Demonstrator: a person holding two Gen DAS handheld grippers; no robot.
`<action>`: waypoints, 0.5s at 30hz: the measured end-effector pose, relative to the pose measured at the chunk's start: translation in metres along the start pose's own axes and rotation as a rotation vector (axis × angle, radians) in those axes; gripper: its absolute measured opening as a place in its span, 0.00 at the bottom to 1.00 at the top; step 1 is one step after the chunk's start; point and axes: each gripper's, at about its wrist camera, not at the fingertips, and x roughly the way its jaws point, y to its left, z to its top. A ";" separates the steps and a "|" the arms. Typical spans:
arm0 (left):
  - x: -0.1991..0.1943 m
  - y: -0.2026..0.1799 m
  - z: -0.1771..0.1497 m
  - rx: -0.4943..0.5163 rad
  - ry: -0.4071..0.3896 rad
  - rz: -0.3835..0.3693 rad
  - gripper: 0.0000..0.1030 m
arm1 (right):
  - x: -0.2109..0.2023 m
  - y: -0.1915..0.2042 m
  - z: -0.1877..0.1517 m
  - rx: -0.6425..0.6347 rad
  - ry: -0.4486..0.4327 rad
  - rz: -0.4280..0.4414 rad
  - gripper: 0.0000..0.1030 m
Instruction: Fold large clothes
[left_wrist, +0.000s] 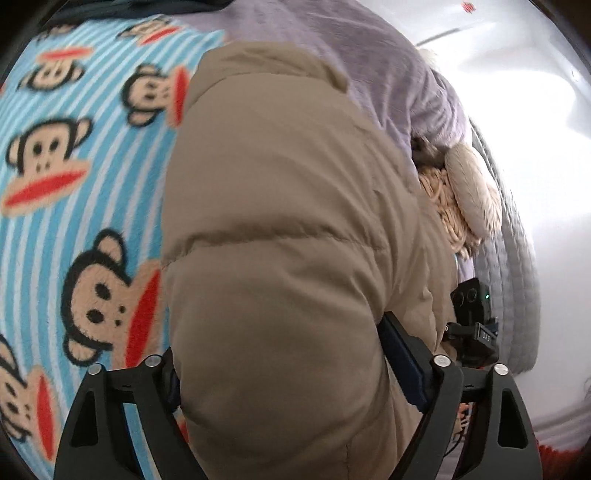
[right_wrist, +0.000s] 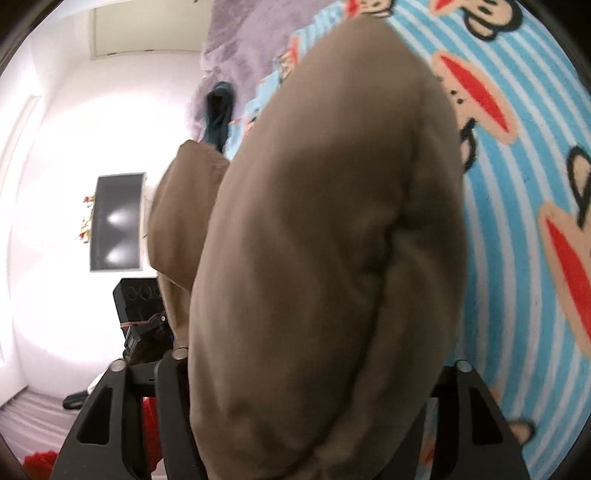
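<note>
My left gripper is clamped on a thick fold of the tan puffer jacket; my right gripper pinches another bulky fold. Jacket is bunched between them, over the blue striped monkey-print blanket on the bed, purple blanket behind.

Jacket matt padded cloth; blanket fuzzy fleece.

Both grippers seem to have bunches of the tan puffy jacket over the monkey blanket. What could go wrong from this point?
The jacket is thick and slippery-looking, so it may slide from the left gripper or right gripper. Its bulk fills both views, hiding the fold line. Lowering it could snag the blanket.
</note>
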 end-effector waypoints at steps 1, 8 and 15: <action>0.001 0.003 -0.004 0.005 -0.004 0.001 0.87 | 0.003 -0.003 0.003 0.014 -0.005 -0.020 0.73; -0.020 -0.023 -0.022 0.088 -0.080 0.183 0.88 | -0.016 0.012 -0.005 -0.007 -0.044 -0.162 0.76; -0.058 -0.063 -0.020 0.215 -0.222 0.335 0.86 | -0.080 0.035 -0.037 -0.076 -0.236 -0.322 0.53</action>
